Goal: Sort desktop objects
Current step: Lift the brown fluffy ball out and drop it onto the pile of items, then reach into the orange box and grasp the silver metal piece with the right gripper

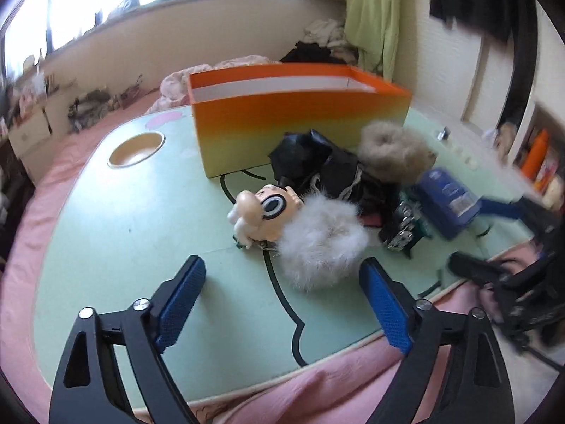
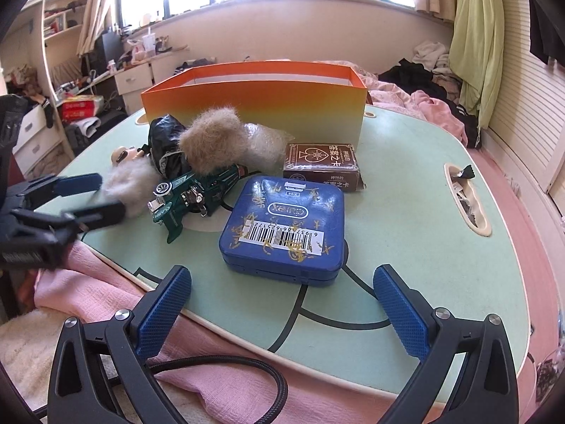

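Observation:
An orange-to-yellow open box [image 1: 300, 120] [image 2: 254, 106] stands at the back of the green table [image 1: 123, 219] [image 2: 416, 212]. In front of it lie a white fluffy toy with a cartoon face [image 1: 317, 243] [image 2: 130, 176], a black bag [image 1: 310, 159] [image 2: 166, 141], a tan fur ball [image 1: 392, 152] [image 2: 212, 145], a green toy car [image 1: 406, 226] [image 2: 190, 198], a blue tin [image 1: 448, 198] [image 2: 286, 226] and a brown card box [image 2: 321, 166]. My left gripper [image 1: 282, 304] is open, just short of the white toy. My right gripper [image 2: 282, 311] is open, just short of the blue tin.
A round cup recess [image 1: 136, 150] sits in the table's far left. A slot [image 2: 466, 198] with wrappers is at its right side. Pink bedding [image 2: 212, 381] surrounds the table. Clothes [image 2: 430, 81] lie behind.

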The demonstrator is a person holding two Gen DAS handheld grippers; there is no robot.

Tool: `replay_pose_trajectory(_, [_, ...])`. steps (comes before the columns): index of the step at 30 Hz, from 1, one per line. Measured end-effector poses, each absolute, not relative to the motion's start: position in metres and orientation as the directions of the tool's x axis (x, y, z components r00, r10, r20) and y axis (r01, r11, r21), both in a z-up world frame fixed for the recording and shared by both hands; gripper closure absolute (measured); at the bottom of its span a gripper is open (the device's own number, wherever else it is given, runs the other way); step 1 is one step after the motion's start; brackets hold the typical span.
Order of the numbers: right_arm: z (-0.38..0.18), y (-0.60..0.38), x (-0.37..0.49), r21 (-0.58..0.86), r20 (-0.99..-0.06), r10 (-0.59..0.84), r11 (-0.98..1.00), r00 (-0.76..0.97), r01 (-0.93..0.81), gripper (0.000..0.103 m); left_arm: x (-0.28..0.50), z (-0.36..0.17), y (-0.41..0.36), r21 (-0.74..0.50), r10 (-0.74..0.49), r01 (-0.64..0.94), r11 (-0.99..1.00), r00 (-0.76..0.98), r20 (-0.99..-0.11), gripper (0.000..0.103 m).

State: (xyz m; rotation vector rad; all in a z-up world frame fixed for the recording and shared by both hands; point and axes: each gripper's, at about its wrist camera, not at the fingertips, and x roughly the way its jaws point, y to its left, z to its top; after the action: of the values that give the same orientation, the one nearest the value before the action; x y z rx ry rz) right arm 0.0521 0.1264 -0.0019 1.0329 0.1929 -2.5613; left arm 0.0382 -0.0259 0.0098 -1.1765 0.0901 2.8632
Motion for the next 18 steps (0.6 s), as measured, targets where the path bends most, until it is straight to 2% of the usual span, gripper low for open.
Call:
replay_pose_trajectory(1, [-0.001, 0.126, 0.052, 0.013, -0.692, -0.288, -0.922, -0.662, 0.388, 0.0, 0.037, 0.009, -0.025, 0.032, 0.027, -0.069, -0.997, -0.707, -0.707, 0.0])
replay_pose_trajectory(5, [0.005, 0.129, 0.054, 0.045, -0.677, -0.325, -0.914, -0.66, 0.404, 0.001, 0.031, 0.004, -0.026, 0.015, 0.037, -0.066, -0.998, -0.709, -0.704, 0.0])
replay_pose_trajectory(8, [0.025, 0.128, 0.058, 0.011, -0.635, -0.313, -0.918, -0.706, 0.397, 0.001, 0.03, 0.005, -0.023, 0.015, 0.037, -0.066, -0.998, -0.718, -0.695, 0.0])
replay_pose_trajectory(13, [0.096, 0.106, 0.024, 0.119, -0.558, -0.378, -0.917, -0.739, 0.38, 0.001, 0.032, 0.007, -0.022, 0.017, 0.035, -0.064, -0.998, -0.722, -0.691, 0.0])
replay_pose_trajectory(15, [0.112, 0.086, -0.009, 0.124, -0.575, -0.36, -0.926, -0.734, 0.357, 0.001, 0.034, 0.007, -0.023, 0.016, 0.036, -0.065, -0.998, -0.723, -0.689, 0.0])
replay_pose_trajectory(18, [0.111, 0.058, -0.056, 0.136, -0.656, -0.336, -0.933, -0.675, 0.333, 0.001, 0.036, 0.007, -0.028, 0.012, 0.042, -0.068, -0.998, -0.727, -0.686, 0.0])
